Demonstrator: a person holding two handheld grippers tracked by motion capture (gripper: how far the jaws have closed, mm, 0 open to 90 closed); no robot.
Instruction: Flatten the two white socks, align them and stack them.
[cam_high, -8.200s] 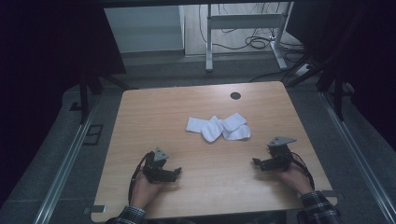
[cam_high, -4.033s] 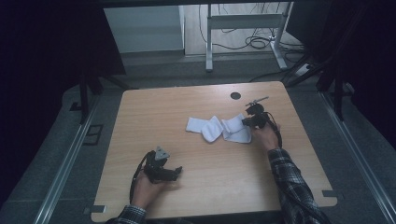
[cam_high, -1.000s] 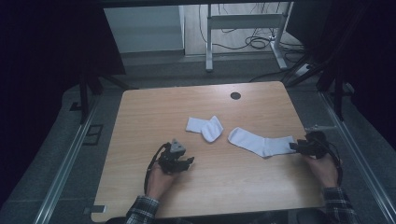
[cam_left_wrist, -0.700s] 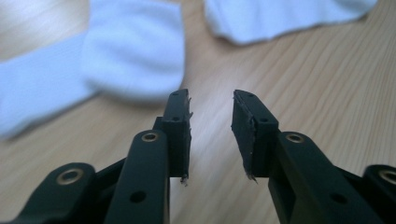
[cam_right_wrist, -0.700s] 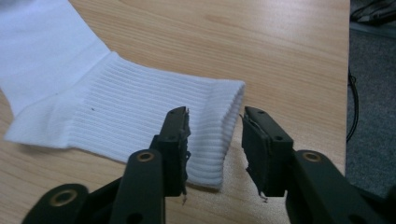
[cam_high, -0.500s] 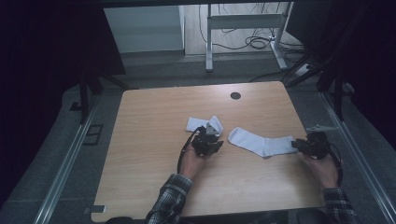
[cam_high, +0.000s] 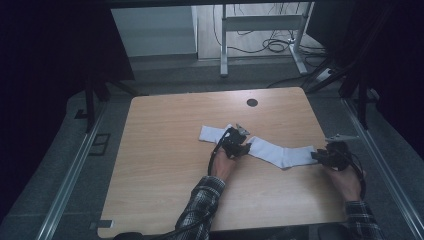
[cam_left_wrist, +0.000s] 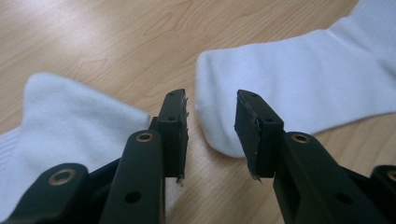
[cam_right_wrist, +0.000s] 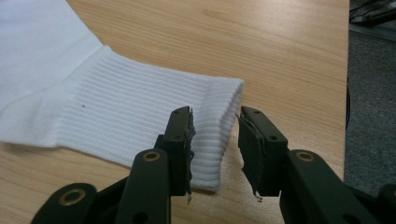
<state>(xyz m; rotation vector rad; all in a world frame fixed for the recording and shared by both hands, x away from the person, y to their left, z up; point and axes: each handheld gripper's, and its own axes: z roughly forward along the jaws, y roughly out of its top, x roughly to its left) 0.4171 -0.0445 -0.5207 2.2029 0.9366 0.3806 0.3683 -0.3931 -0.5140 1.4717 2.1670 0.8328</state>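
High view: my right hand-held gripper (cam_high: 320, 155) stands part-open at the flat sock's (cam_high: 280, 152) cuff, my left hand-held gripper (cam_high: 241, 148), having just opened, empty at its toe on the worktop (cam_high: 165, 150), to straighten it.

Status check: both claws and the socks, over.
Left claw open at the toe of the flat sock. Right claw open astride its cuff, jaws just opening. Second sock beside the left claw. Nothing in the way.
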